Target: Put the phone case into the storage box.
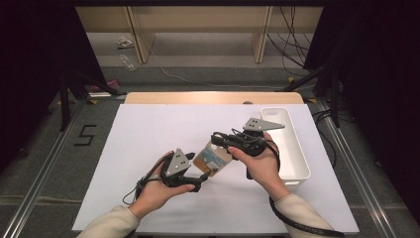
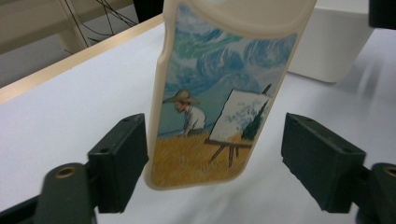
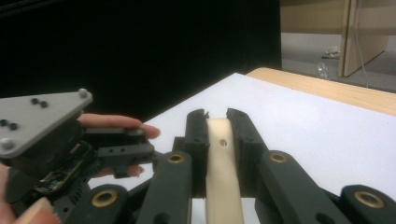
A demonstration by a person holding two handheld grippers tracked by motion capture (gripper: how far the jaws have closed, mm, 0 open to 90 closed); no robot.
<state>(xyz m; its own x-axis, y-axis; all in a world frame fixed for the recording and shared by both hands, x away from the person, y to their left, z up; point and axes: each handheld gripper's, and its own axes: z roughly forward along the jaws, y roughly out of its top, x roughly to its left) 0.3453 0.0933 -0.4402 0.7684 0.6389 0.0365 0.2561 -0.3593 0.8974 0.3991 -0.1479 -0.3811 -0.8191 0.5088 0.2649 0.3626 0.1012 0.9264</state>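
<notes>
A cream phone case [image 1: 214,158] printed with a painter at an easel in a wheat field hangs in the air above the white table cover [image 1: 143,144]. My right gripper [image 1: 218,141] is shut on the case's top end; its two jaws pinch the cream edge [image 3: 223,177] from both sides. The case's lower end [image 2: 210,93] hangs between the jaws of my left gripper [image 1: 200,181], which stands open. There one jaw sits right beside the case's edge and the other is well apart from it.
A long white bin [image 1: 300,145] lies along the right side of the table, close behind the right hand. A wooden strip [image 1: 213,97] runs along the far edge. Shelving and cables stand on the floor beyond. The person's left hand [image 3: 119,122] shows at the left of the right gripper view.
</notes>
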